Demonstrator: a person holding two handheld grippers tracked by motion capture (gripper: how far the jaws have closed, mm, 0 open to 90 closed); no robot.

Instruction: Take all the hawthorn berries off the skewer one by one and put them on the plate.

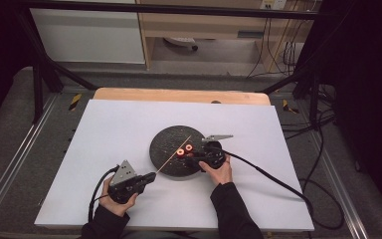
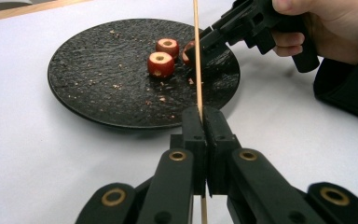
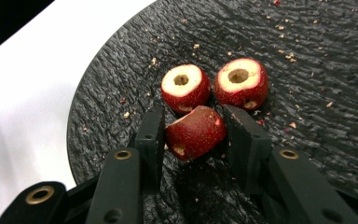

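Right gripper view: a red cored fruit piece lying on its side (image 3: pixel 196 132) is seen between the two black jaws of the right gripper (image 3: pixel 195 135), tilted, its bored end turned down and to the left. Both jaws look to be touching its skin, the left one at the cut rim; a firm clamp cannot be confirmed, so it is judged as a grasp just being closed. Just beyond it, two more red cored fruit pieces with pale cut tops (image 3: pixel 185 87) (image 3: pixel 241 82) stand upright, side by side and close to the held piece. All three rest on a round black textured plate (image 3: pixel 121 93), strewn with pale crumbs.

Left gripper view: a thin wooden skewer (image 2: pixel 197 56) is pinched between the shut jaws of the left gripper (image 2: pixel 204 122), its free end passing over the plate toward the right gripper.

High view: the plate lies mid-table on a white table sheet (image 1: pixel 119 129), with the skewer slanting across it.

Step judged in hand: picking one piece for threading. The next move is judged to call for a secure squeeze, a lift clear of the two neighbours, and the bore being turned into line with the skewer tip. Slipping on the rounded skin is a risk.
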